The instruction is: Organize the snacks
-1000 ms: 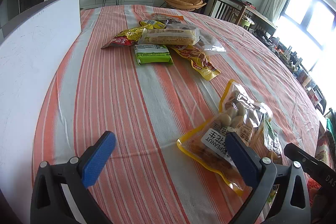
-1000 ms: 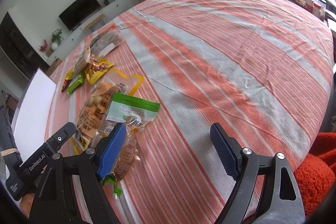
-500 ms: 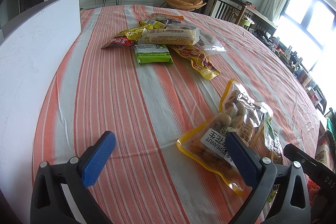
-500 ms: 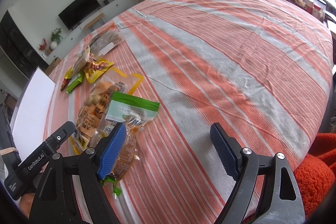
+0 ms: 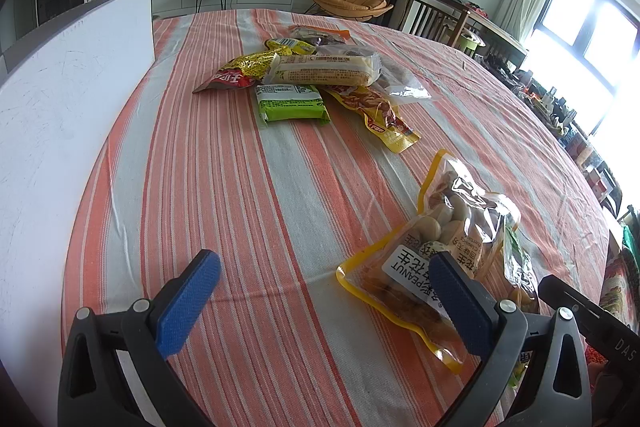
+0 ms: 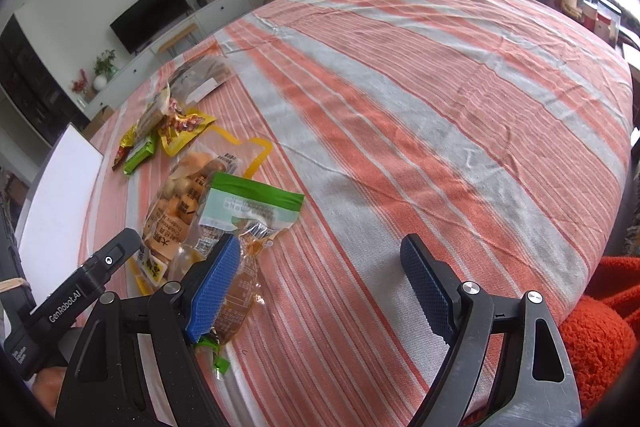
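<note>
Nothing is changing: both hands are holding still since a second ago, so sorting is pausing. Left gripper (image 5: 320, 303) is hanging open above the striped cloth (image 5: 240, 187); the peanut bag (image 5: 448, 247) is lying just right of it; right gripper (image 6: 320, 283) is gaping empty, beside the green-topped pouch (image 6: 248, 203).

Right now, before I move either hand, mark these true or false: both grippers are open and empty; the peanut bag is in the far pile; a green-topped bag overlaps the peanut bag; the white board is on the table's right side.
1. Both grippers are open and empty. True: the left gripper and right gripper hold nothing.
2. The peanut bag is in the far pile. False: it lies near, apart from the snack pile.
3. A green-topped bag overlaps the peanut bag. True.
4. The white board is on the right. False: left.
</note>
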Demonstrator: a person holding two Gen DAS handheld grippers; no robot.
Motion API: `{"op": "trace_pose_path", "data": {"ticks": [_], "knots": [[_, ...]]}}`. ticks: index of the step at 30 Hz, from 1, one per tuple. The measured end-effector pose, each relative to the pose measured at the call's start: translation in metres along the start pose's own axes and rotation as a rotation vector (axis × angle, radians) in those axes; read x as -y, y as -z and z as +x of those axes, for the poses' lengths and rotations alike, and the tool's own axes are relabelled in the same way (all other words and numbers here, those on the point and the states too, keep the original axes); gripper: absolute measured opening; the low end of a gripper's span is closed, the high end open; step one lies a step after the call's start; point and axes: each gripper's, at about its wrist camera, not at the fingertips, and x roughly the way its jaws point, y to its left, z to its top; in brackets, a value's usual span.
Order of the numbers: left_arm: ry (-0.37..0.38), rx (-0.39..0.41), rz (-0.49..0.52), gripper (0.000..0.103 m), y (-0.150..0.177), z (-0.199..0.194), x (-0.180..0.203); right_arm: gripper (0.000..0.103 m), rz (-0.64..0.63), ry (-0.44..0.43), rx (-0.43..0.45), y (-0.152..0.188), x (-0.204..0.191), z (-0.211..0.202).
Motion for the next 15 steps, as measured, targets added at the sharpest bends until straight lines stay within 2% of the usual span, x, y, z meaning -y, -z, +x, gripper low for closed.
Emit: {"op": "trace_pose_path", "data": {"ticks": [15], "knots": [[0.000,0.000,0.000,0.103,0.0000,-0.0001,-0.0001,0.085,0.000,0.001,0.000,-0.0001,-0.0016,0.0003]]}}
